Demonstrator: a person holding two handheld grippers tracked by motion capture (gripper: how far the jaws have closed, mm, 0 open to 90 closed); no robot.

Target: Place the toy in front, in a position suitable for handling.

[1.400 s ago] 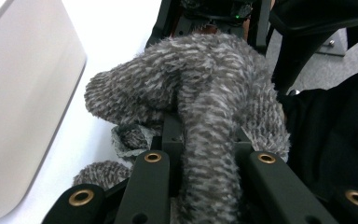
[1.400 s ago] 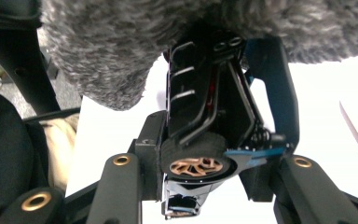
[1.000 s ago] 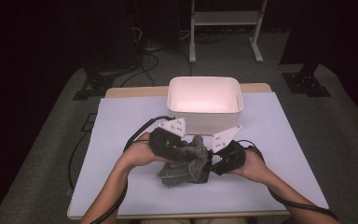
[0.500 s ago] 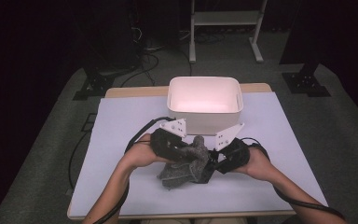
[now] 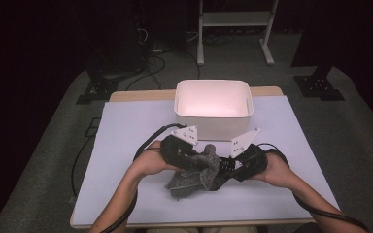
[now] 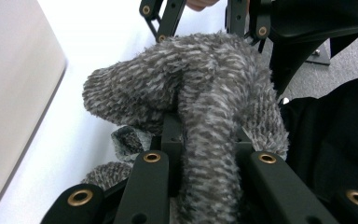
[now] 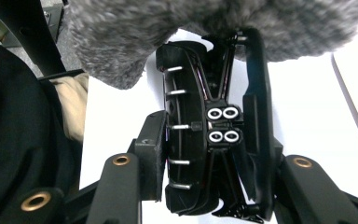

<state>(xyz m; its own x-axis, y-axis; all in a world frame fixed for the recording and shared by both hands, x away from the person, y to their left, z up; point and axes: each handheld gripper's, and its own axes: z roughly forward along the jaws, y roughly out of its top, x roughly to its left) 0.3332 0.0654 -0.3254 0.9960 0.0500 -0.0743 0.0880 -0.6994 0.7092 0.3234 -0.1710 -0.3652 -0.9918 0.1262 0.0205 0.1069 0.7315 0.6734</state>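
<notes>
**Fuzzy grey cloth pinched between two hand-held grippers, bin waiting beyond**

Dark floor and cable runs ring a table under a pale sheet [image 5: 126, 145], and the work sits at its near middle. Left gripper [image 6: 208, 140]: its jaws stand narrow, clamped on a thick fold of the fuzzy grey knit cloth [image 6: 205, 93], which rises between them and spills forward and to both sides of the tips. Right gripper [image 7: 212, 140]: its jaws are set about halfway and close on a black spring clip [image 7: 214, 135] that stands upright between them; the clip's far end sits right at the underside of the cloth [image 7: 205, 23], though whether its mouth already bites the fabric I cannot tell. From above, the left gripper [image 5: 187, 154] and right gripper [image 5: 238, 164] face each other tip to tip with the cloth [image 5: 194, 174] bunched between and drooping onto the sheet just on the person's side of them. Beyond both tips, close by, stands the white plastic bin [image 5: 212, 121], with nothing visible inside.

Risks, as I judge them: the plush pile is thick and slippery, so the clip could catch only loose fluff and pull free. The clip, held by its narrow body, may twist or pop out of the right jaws if pushed hard into the fold. The hanging tail could drag across the sheet and tug the fold out of the left jaws.
</notes>
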